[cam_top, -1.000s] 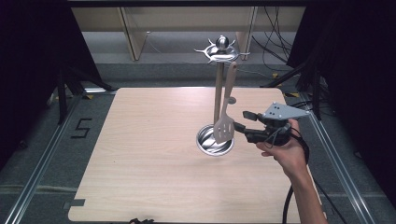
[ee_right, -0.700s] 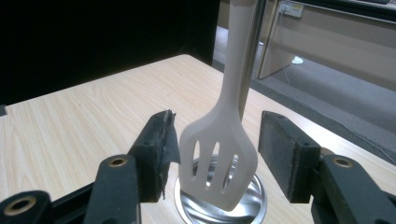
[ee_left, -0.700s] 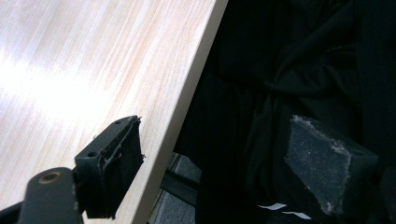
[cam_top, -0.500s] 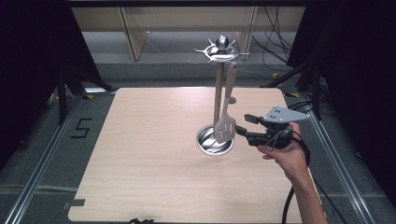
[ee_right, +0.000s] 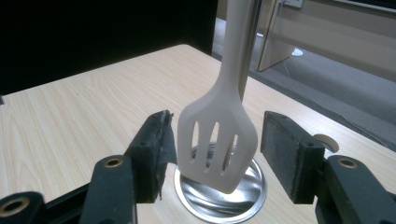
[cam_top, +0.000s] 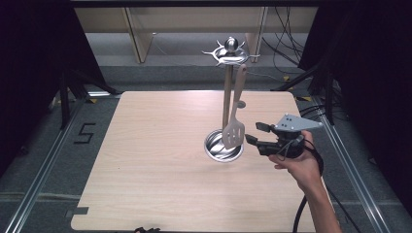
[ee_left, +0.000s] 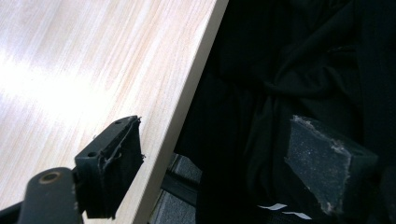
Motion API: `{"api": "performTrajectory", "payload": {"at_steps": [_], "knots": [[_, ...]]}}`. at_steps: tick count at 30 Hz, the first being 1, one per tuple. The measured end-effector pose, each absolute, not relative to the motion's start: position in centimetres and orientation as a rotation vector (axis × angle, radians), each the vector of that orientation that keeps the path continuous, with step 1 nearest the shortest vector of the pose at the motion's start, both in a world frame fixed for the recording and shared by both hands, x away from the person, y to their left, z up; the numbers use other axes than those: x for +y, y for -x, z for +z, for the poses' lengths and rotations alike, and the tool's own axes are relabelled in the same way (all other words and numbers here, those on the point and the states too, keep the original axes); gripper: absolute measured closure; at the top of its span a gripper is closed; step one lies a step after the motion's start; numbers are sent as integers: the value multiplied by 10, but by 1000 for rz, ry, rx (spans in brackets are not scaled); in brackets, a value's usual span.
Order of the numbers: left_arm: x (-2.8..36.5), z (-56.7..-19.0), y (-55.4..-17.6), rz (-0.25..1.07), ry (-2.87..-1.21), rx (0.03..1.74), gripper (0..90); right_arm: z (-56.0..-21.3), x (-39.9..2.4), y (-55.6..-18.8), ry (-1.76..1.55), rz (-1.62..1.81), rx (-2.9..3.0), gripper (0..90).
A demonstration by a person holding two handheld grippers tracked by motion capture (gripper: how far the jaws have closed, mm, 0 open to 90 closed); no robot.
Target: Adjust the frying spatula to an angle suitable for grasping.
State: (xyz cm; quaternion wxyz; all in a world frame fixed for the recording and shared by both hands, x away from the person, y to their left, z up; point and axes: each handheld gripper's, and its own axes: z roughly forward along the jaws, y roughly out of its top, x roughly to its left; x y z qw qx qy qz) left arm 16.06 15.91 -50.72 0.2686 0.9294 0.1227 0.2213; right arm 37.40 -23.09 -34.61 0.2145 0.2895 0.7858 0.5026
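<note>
A pale slotted spatula (cam_top: 234,133) hangs by its handle from a hook at the top of a steel utensil rack (cam_top: 230,52). Its head dangles over the rack's round metal base (cam_top: 219,148). My right gripper (cam_top: 253,132) is held by a hand just to the right of the spatula head, open and pointing left at it. In the right gripper view the spatula (ee_right: 217,140) hangs in line with the gap of my open right gripper (ee_right: 217,137), touching neither pad. My left gripper (ee_left: 219,158) is open over the table's edge (ee_left: 187,107), with dark cloth behind it.
The rack's upright pole (cam_top: 226,97) stands just behind the spatula. The light wooden table (cam_top: 145,160) has metal rails along its sides. Cables and wooden furniture legs (cam_top: 138,34) lie on the floor beyond the far edge.
The right gripper has drifted slightly toward the near edge of the table. The spatula hangs as before.
</note>
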Motion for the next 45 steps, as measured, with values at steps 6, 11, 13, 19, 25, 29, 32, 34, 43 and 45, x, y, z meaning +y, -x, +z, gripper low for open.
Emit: {"api": "performTrajectory", "payload": {"at_steps": [6,11,13,19,25,29,32,34,43,45], "knots": [[159,-507,-161,597,-2507,330,175,-350,-230,-371,-829,1392,2180,430],[159,-507,-162,572,-2513,321,175,-352,-233,-372,-813,1377,2189,426],[159,-507,-162,578,-2511,324,175,-353,-232,-371,-818,1380,2190,425],[158,-508,-162,595,-2509,331,175,-358,-232,-369,-813,1371,2203,424],[157,-507,-163,570,-2515,320,175,-362,-233,-365,-814,1358,2227,423],[156,-507,-163,582,-2515,322,175,-366,-233,-364,-834,1359,2222,424],[157,-506,-163,575,-2508,324,175,-371,-232,-365,-828,1354,2223,423],[157,-506,-163,577,-2513,328,175,-372,-231,-365,-822,1356,2220,422],[157,-507,-164,580,-2507,338,175,-384,-230,-360,-854,1339,2259,419],[158,-505,-164,575,-2512,327,175,-387,-231,-360,-860,1326,2277,418]]}}
